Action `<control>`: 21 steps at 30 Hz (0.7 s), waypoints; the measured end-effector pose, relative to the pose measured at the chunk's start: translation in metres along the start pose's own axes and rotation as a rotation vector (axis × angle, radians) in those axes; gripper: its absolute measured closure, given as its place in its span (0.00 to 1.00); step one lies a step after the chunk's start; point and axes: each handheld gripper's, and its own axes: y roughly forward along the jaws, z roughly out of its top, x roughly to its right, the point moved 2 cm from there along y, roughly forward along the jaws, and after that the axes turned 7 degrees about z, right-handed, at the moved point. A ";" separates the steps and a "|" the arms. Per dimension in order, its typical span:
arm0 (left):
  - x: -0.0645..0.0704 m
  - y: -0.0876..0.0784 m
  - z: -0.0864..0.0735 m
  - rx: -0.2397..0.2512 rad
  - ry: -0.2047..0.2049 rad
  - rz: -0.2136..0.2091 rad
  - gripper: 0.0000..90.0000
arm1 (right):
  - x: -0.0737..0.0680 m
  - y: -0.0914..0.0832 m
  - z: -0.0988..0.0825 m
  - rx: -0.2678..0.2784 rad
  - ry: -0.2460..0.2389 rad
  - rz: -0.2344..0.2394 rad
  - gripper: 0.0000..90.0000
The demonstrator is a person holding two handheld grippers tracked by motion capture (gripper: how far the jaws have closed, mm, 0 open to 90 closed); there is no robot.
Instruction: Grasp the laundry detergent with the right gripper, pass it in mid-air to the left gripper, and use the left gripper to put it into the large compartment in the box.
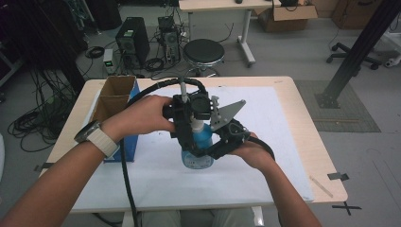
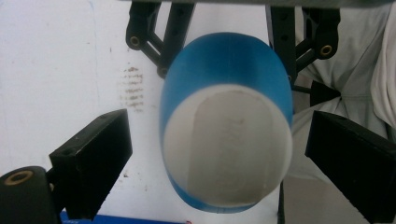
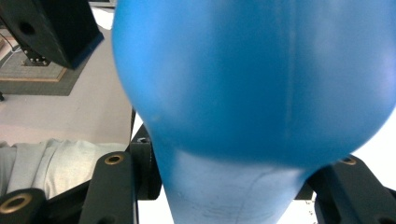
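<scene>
Cables, computer towers and a round black stool crowd the floor beyond my pale wooden counter, most of it covered by a white sheet; near its left edge stands an open cardboard box with a blue side; over the middle of the sheet I hold a blue, bulbous plastic bottle with a white label, upright, between both hands; my right gripper has its fingers closed on the lower body of the bottle, the blue wall pressed between the black pads in the right gripper view, and I judge that this grip is there to keep the bottle steady while the other hand works at the top; my left gripper comes in from above, by the neck; in the left gripper view its fingers stand apart on either side of the bottle, clear of it, gripping nothing; I reckon they are lined up to close on the top, whether to turn or press it I cannot tell
</scene>
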 end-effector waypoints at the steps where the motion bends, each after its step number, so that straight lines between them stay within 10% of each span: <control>1: 0.000 0.000 0.000 -0.009 0.003 -0.001 0.09 | 0.000 0.000 0.000 0.000 0.000 0.001 0.49; 21: 0.002 0.000 0.002 -0.003 0.020 -0.005 0.21 | 0.000 0.000 0.000 0.000 0.001 -0.004 0.49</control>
